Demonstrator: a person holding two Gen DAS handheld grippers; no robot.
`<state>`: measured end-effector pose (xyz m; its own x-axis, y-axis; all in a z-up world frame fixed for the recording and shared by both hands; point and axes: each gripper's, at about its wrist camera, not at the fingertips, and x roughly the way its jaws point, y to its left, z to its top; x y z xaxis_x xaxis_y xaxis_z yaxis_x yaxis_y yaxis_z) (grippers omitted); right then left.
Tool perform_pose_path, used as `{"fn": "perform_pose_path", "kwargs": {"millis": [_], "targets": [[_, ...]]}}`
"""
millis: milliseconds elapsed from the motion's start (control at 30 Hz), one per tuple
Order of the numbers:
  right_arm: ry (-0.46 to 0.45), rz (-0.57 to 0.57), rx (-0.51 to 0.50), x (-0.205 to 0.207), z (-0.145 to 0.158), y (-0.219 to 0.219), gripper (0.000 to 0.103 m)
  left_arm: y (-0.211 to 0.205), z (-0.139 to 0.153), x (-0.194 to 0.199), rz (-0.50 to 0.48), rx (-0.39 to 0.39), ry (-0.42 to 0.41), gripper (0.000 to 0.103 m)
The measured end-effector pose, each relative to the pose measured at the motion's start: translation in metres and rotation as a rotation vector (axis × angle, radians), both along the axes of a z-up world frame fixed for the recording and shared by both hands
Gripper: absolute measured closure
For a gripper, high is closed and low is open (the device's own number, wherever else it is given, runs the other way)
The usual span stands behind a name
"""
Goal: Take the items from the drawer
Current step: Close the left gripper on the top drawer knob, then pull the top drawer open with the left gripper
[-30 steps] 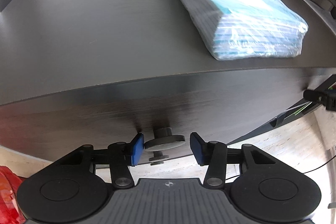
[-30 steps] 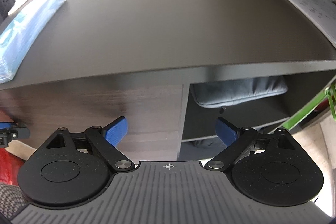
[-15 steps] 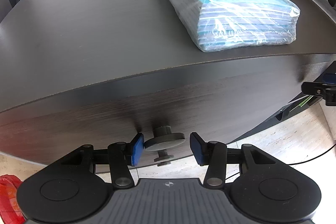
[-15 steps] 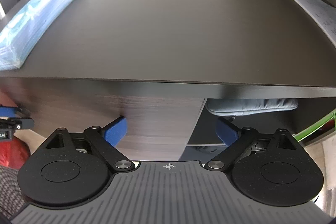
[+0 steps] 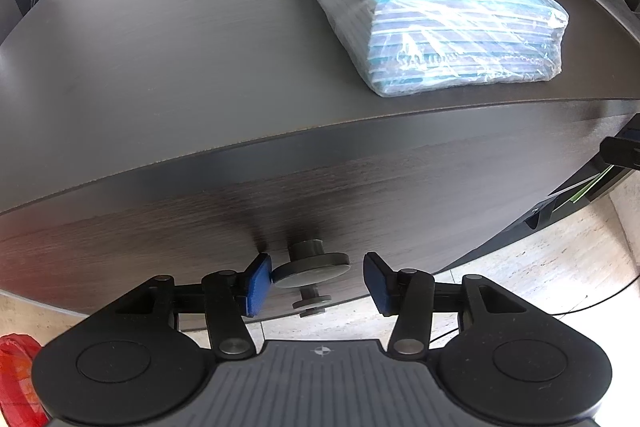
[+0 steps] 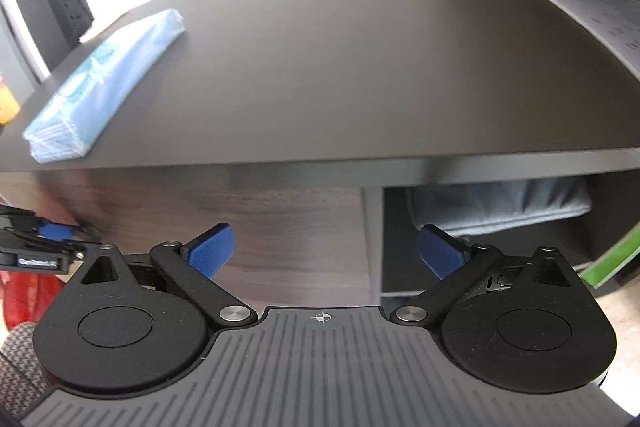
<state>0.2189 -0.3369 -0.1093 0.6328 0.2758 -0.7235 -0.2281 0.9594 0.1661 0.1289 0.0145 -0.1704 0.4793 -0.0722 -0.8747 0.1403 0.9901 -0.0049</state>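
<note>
A dark wood drawer front (image 5: 200,219) sits under the desk top, shut, with a round grey knob (image 5: 312,267). My left gripper (image 5: 318,281) is open with the knob between its blue pads; the left pad (image 5: 258,283) touches the knob's rim, the right pad stands apart. A second smaller knob (image 5: 311,303) shows below. My right gripper (image 6: 324,253) is open and empty, in front of the drawer front (image 6: 240,223). The left gripper's tip (image 6: 36,247) shows at the left edge of the right wrist view.
A plastic-wrapped blue stack of booklets (image 5: 424,11) lies on the dark desk top (image 5: 160,47), also in the right wrist view (image 6: 104,87). An open shelf holds a grey-blue bag (image 6: 500,203). Papers (image 6: 592,15) lie at the right. A red bag (image 5: 16,375) sits on the floor.
The left gripper stays around the knob, while the desk top and blue stack have shifted in its view. The right gripper's view has moved up and to the right along the desk edge.
</note>
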Motion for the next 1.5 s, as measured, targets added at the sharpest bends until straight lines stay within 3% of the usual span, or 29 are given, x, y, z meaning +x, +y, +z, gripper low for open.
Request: {"fn": "perform_pose_path", "kwargs": {"millis": [400,800,1300,1400,1467,1500], "targets": [[0.019,0.085,-0.028,0.009,-0.004,0.024,0.007,0.01,-0.013,-0.038,-0.017,0.013,-0.006,0.056],[0.015,0.154,-0.211,0.001,-0.01,0.044,0.007,0.016,-0.029,-0.089,-0.074,0.069,-0.013,0.055],[0.03,0.162,-0.25,-0.037,-0.014,0.042,0.007,0.026,-0.052,-0.206,-0.131,0.097,0.024,0.055],[0.039,0.164,-0.257,-0.053,-0.014,0.041,0.007,0.031,-0.056,-0.24,-0.149,0.069,0.046,0.047],[0.051,0.158,-0.254,-0.064,-0.014,0.038,0.007,0.035,-0.057,-0.265,-0.154,0.06,0.052,0.031],[0.061,0.147,-0.245,-0.067,-0.013,0.037,0.008,0.037,-0.056,-0.276,-0.155,0.068,0.051,0.028]]}}
